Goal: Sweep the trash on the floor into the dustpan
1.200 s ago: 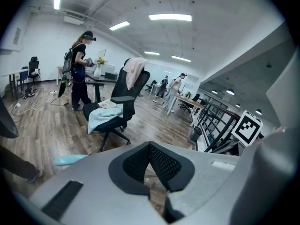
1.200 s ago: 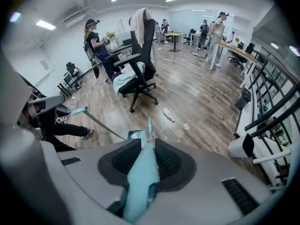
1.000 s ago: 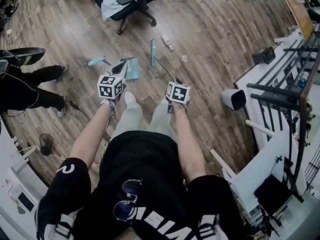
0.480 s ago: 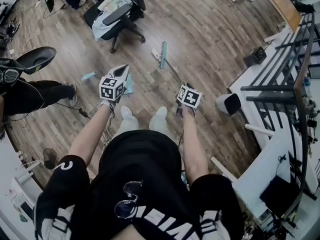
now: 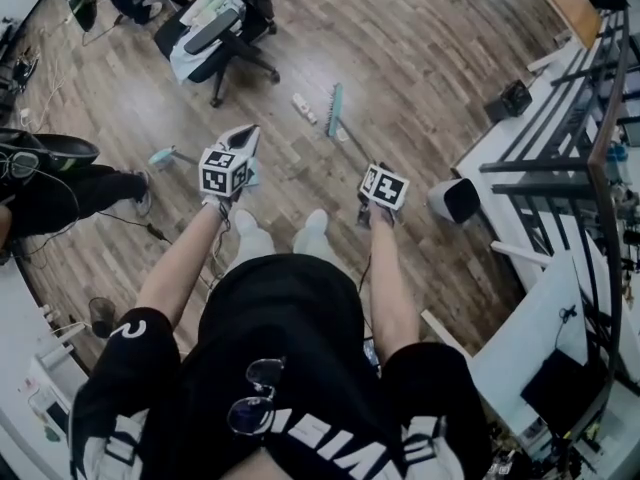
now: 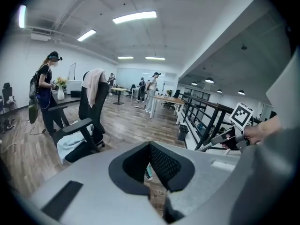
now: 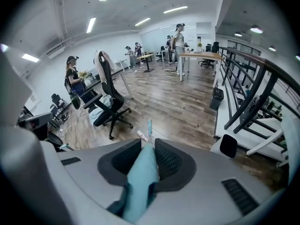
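Right gripper (image 7: 149, 142) is clamped on the broom (image 7: 140, 182) handle, head at 12 o'clock. Left gripper (image 6: 150, 145) has its 2 jaws pinched together, empty.

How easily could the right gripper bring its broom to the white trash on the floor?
Probably yes: the right gripper is shut on the broom, whose head lies beside the white trash, bare floor between.

broom (image 7: 140, 185) teal; floor (image 5: 420, 58) brown wood-plank pattern; office chair (image 5: 213, 30) black; cloth (image 7: 99, 115) on chair pale blue; railing (image 5: 560, 168) black.
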`<state>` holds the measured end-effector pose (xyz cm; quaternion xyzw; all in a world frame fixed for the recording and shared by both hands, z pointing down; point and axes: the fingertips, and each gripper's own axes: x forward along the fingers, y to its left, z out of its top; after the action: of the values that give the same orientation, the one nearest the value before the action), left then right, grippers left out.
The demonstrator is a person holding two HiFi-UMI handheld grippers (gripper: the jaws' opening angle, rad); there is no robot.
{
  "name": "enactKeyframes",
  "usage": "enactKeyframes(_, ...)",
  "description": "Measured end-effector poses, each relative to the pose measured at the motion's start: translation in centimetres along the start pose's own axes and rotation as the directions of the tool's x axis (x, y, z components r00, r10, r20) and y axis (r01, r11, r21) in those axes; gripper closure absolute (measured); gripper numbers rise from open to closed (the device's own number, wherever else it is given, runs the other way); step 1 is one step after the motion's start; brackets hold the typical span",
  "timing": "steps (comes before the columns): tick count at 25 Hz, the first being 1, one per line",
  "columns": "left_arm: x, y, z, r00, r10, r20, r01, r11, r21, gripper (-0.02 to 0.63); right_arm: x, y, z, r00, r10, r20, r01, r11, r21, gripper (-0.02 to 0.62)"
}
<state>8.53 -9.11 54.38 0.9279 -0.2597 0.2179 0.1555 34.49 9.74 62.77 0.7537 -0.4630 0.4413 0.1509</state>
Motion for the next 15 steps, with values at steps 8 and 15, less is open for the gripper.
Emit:
enactKeyframes(8,5.0,-4.1,-0.5,0.999,-0.028,-0.023,0.027,0.999,-0.045,0.609,2.1,-5.5,0.6,1.0,0.014,-0.015,-0.013,0.998,0.068,0.511)
enactKeyframes(15,11.4,-5.9,-1.0,0.996,-0.064,-0.056,0.06,0.996,-0.072,0.607,6.1,-10.3,2.2,0.998,-0.034,-0.047,0.036,0.997,0.061,0.511)
